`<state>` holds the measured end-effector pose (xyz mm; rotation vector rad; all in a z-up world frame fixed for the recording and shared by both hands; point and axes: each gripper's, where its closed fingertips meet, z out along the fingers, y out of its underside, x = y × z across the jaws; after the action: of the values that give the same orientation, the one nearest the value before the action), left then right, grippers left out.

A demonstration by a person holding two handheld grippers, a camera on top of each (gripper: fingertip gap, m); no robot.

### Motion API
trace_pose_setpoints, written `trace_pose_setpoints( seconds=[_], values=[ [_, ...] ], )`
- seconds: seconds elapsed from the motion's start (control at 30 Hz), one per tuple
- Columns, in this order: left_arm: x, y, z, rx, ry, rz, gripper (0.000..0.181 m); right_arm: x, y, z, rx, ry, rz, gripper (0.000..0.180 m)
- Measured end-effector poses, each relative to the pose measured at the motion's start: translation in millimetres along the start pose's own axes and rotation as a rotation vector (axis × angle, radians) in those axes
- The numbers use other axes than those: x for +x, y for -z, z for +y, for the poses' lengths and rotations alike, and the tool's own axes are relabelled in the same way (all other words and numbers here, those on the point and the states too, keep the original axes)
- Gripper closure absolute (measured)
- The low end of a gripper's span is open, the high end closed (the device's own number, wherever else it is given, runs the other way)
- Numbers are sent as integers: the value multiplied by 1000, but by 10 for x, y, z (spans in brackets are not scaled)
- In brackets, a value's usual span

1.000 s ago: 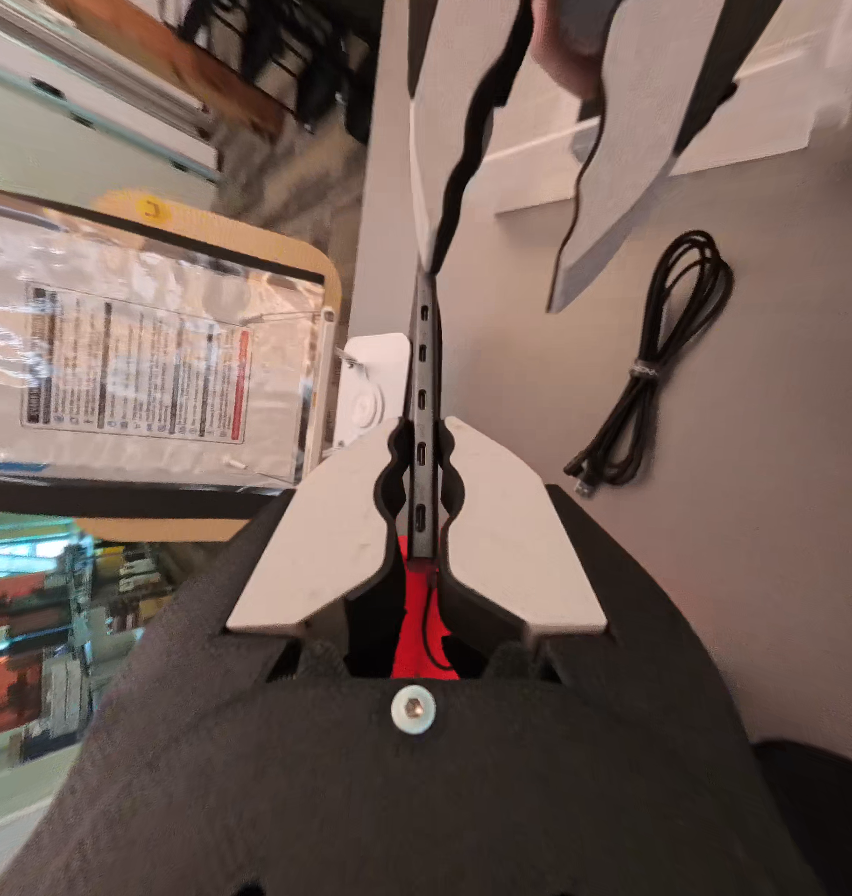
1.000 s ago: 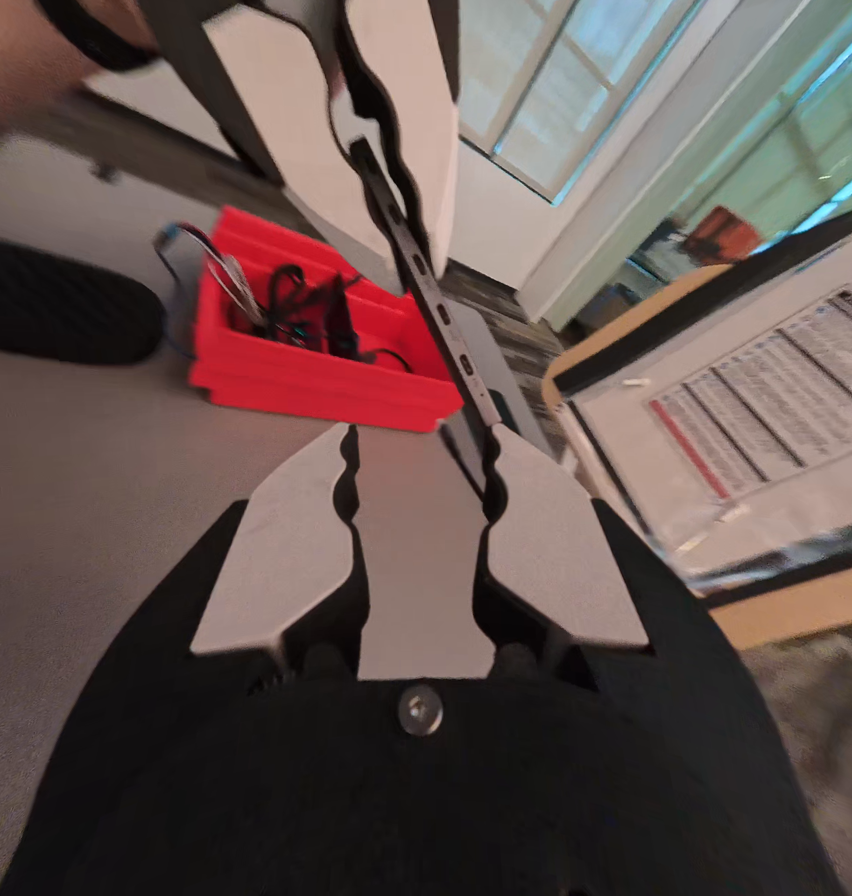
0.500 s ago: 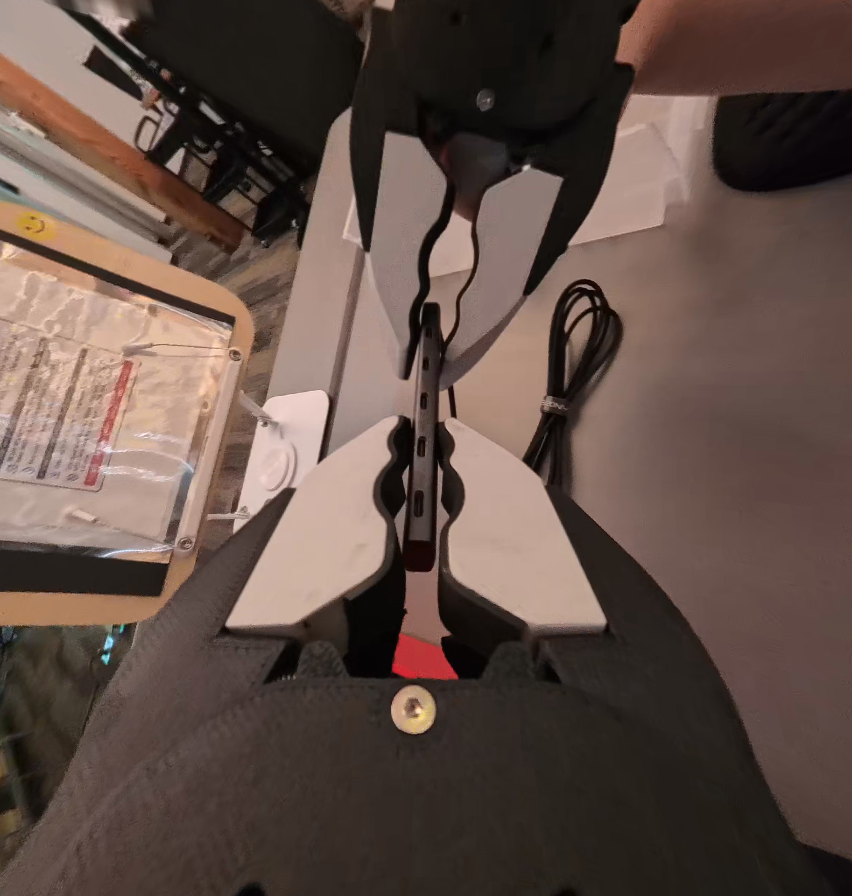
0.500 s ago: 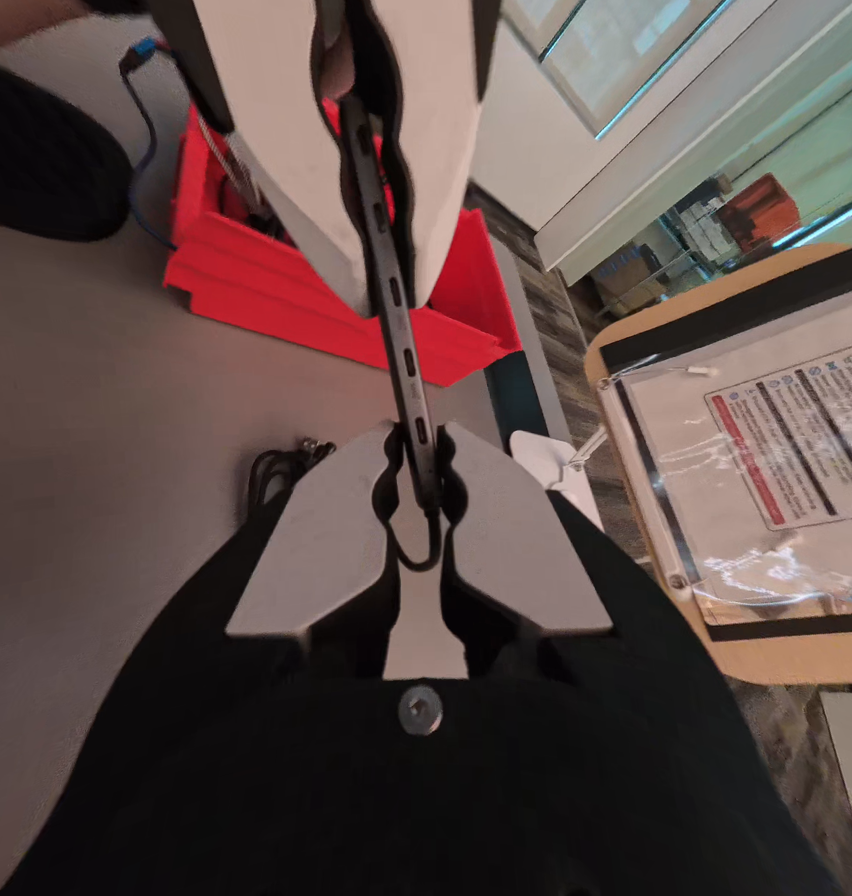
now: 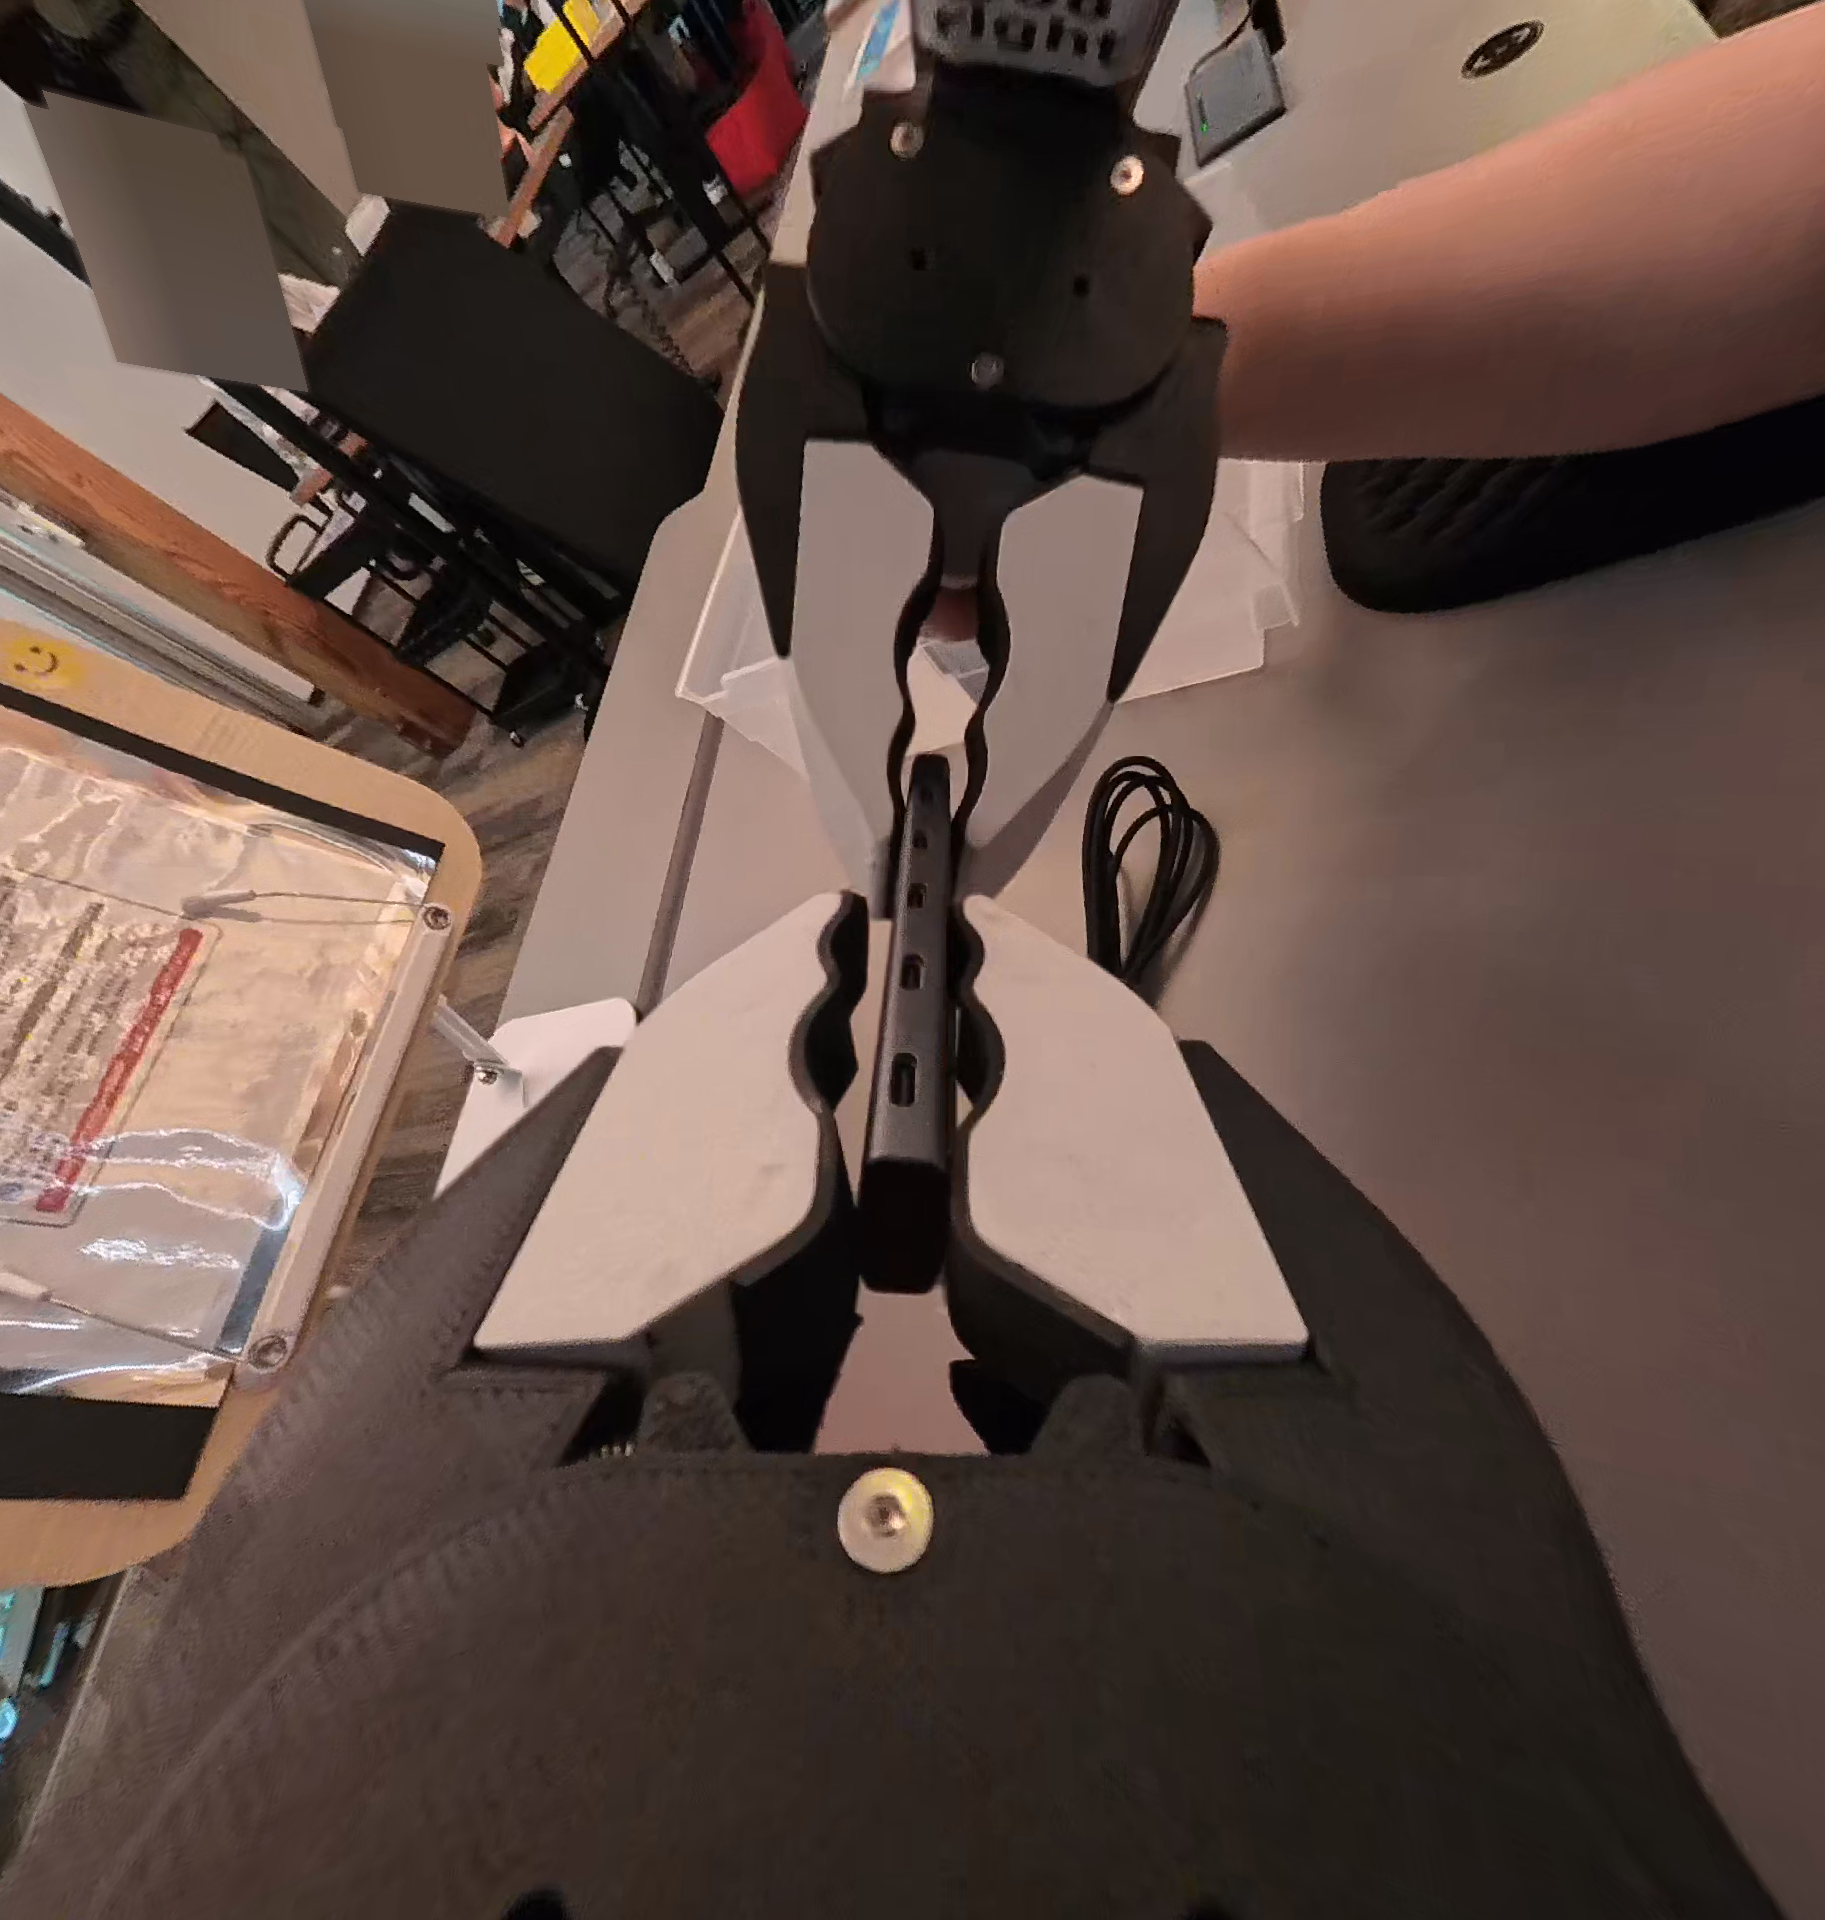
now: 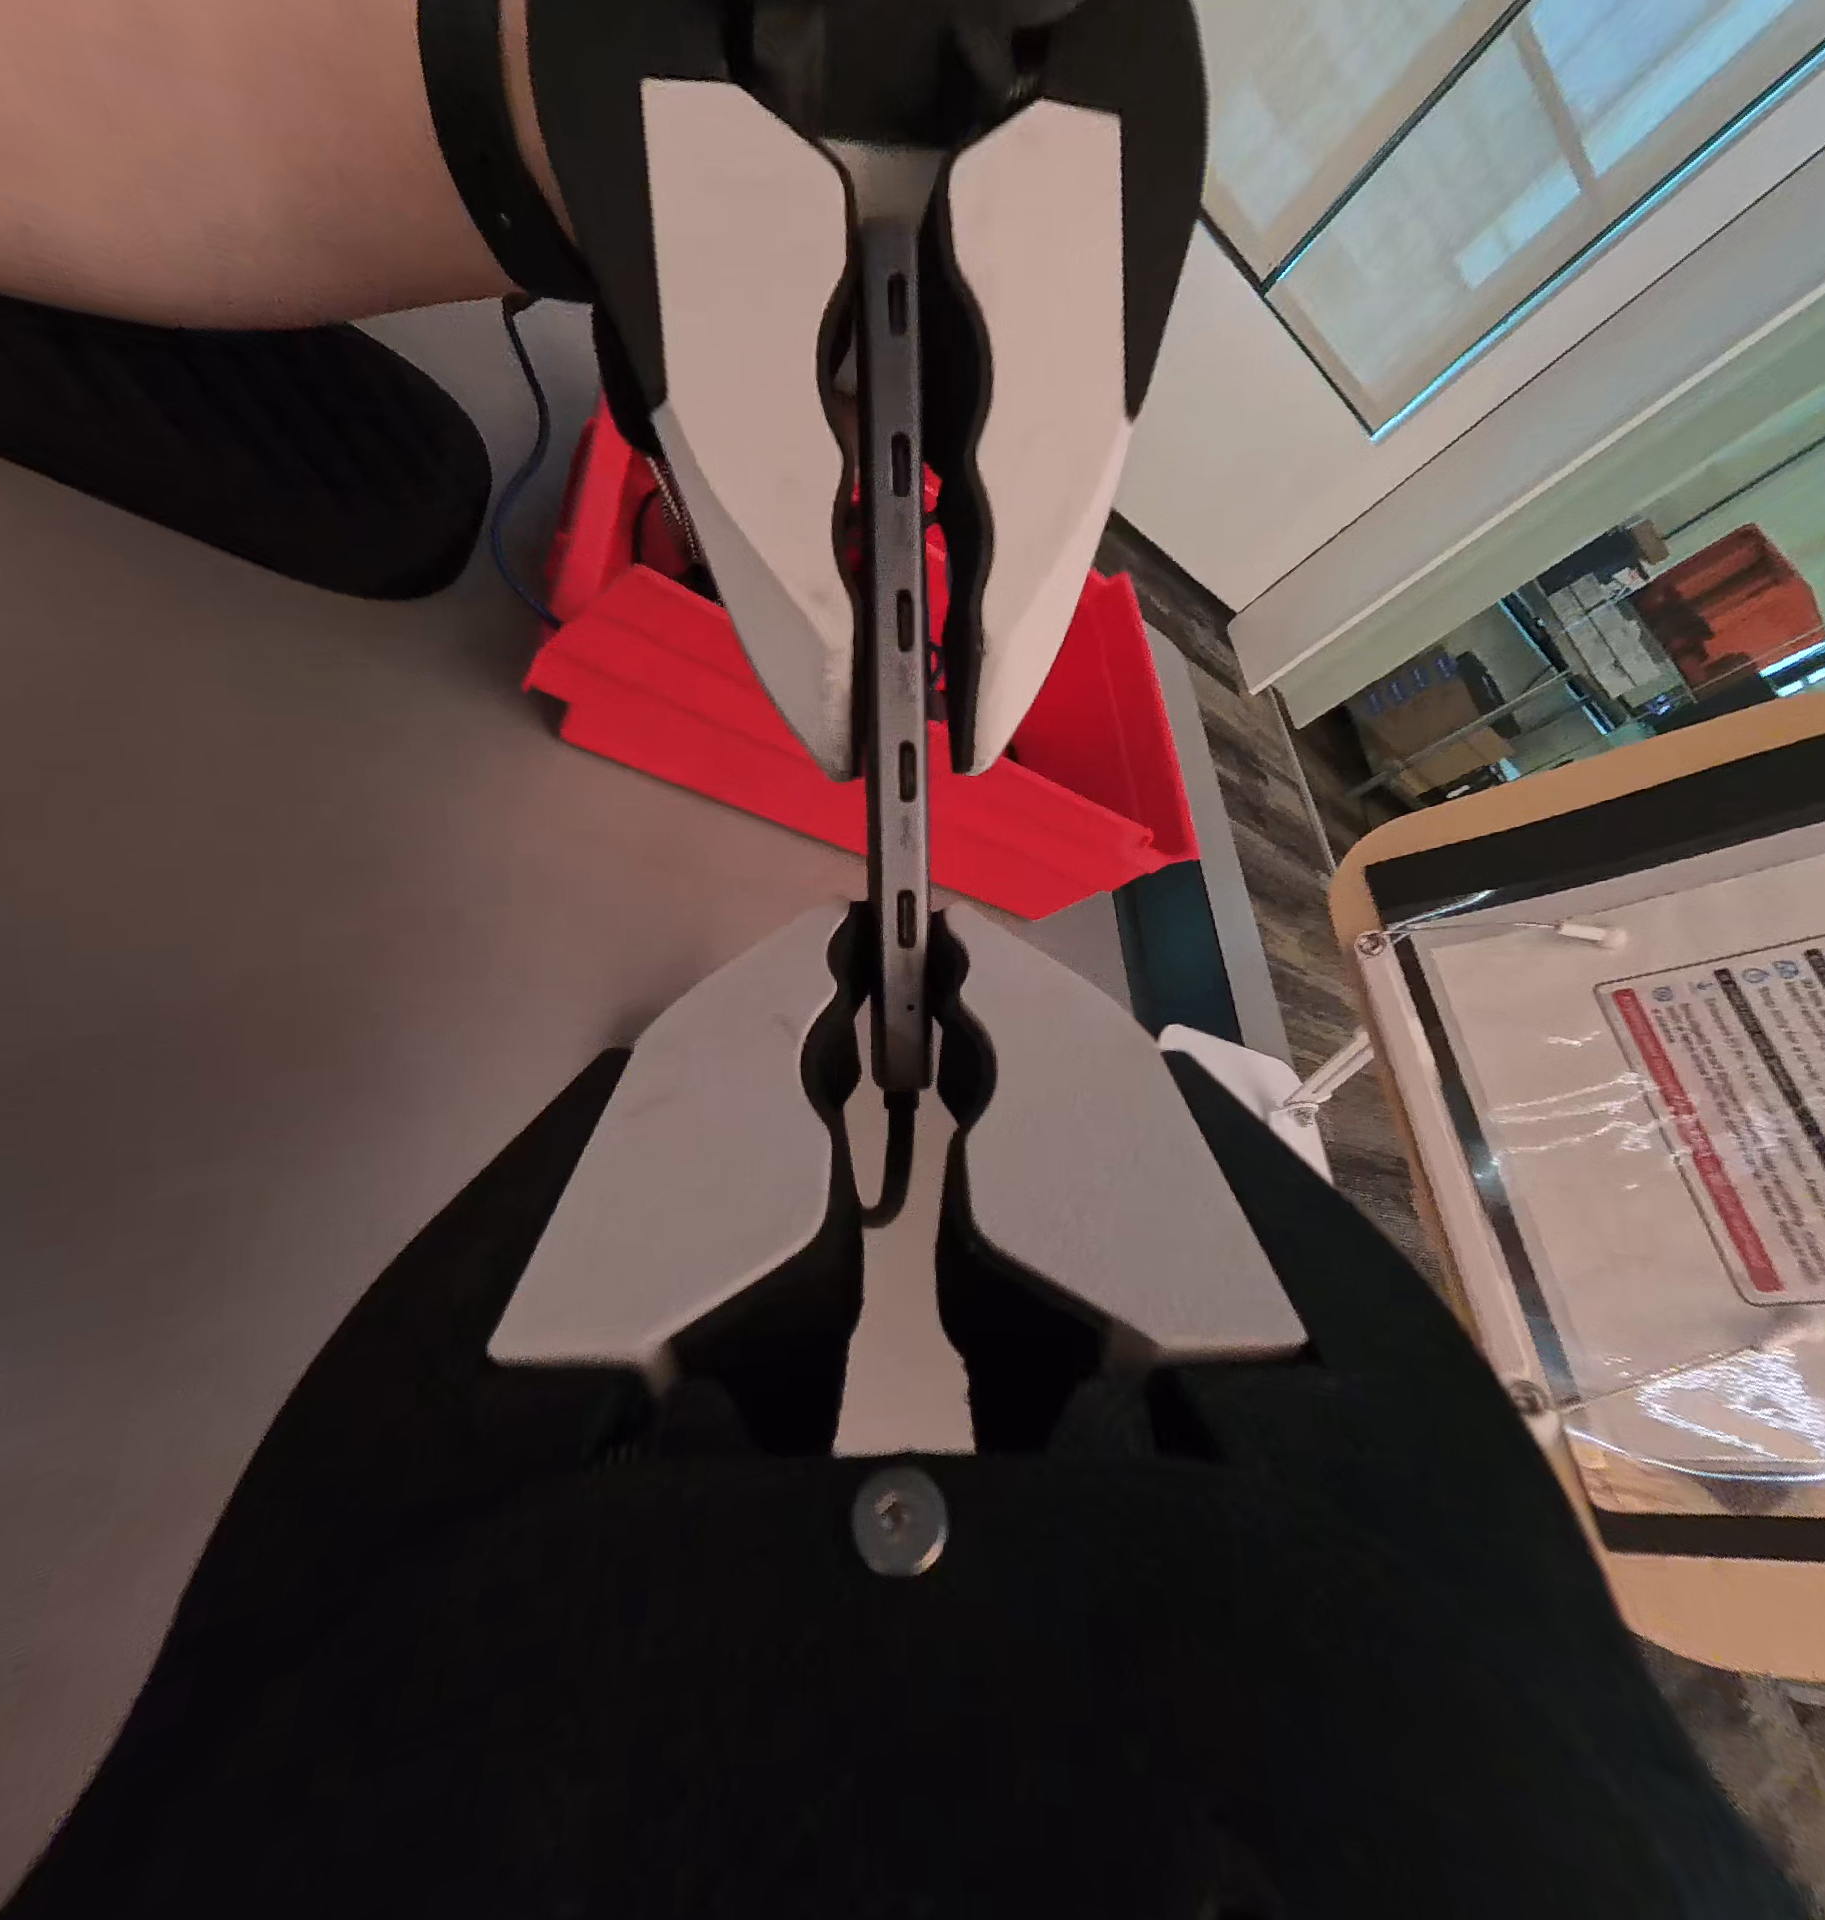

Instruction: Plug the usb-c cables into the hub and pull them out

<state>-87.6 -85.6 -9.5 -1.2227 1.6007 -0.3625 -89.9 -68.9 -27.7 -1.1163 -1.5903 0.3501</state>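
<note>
Hub [image 5: 913, 1023] clamped between left hand-held gripper [image 5: 906, 920] fingers, right hand-held gripper [image 6: 900, 940] gripping opposite end.

The far end of the hub [image 5: 916, 997] lay hidden between the fingers of the right gripper [image 5: 944, 821]. The coiled black cable [image 5: 1147, 862] was partly hidden behind the left gripper [image 5: 903, 935]. The left gripper [image 6: 903, 748] covered the contents of the red bin [image 6: 742, 727]. The picture's edge cut off the framed sheet [image 6: 1656, 1174].
</note>
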Motion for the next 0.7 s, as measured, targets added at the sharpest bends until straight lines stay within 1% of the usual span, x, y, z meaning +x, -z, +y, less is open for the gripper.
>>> trace_pose_setpoints(
  seconds=[0.17,0.33,0.53,0.6,0.67,0.7],
  values=[
    [-23,-41,25,-11,-20,-20,167,24,-20,53,24,-23,3,169],
    [-36,-57,39,8,11,-18,166,44,-2,62,15,0,20,169],
    [-50,-63,87,-64,-42,-43,167,63,7,69,19,-1,34,169],
    [-116,-16,66,-71,-71,-94,167,142,19,36,44,-7,89,167],
    [-272,135,100,-105,-77,-172,167,277,57,15,57,-6,182,154],
    [-372,257,120,-115,-68,-216,167,322,79,10,60,-12,209,152]
  ],
)
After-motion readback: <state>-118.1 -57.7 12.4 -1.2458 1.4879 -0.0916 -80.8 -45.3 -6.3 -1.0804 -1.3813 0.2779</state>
